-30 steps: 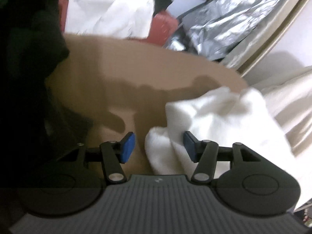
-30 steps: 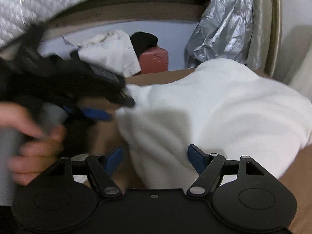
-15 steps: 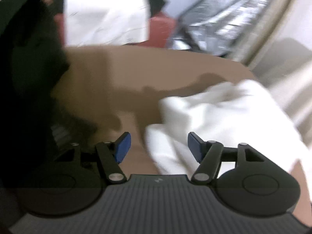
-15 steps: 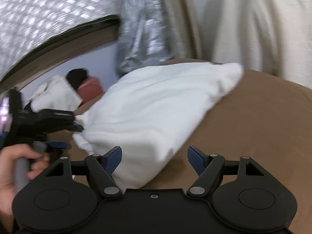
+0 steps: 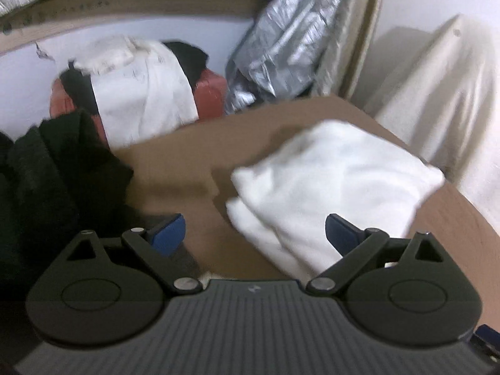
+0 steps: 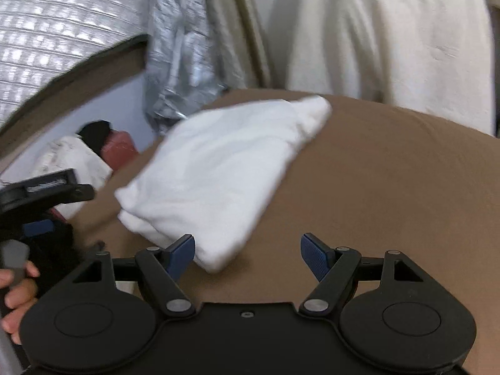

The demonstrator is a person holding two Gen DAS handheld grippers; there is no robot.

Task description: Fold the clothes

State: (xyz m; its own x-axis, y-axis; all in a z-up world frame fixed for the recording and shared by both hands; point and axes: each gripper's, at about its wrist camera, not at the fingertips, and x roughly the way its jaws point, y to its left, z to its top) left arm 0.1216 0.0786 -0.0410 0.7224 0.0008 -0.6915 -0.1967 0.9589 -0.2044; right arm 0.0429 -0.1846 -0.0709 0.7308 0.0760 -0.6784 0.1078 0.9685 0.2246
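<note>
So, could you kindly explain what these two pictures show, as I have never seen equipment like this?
No robot is involved: a person holds a hand tool in each hand, and a wide-angle camera on each tool looks forward along its blue-padded jaws. One picture comes from the left gripper, the other from the right gripper. Both have their jaws open and hold nothing. A folded white garment lies on the brown table; its near corner reaches between each tool's jaws, though nothing pinches it. A heap of black clothing lies to the left. In the right camera's picture, the person's left hand grips the other tool's handle.
</note>
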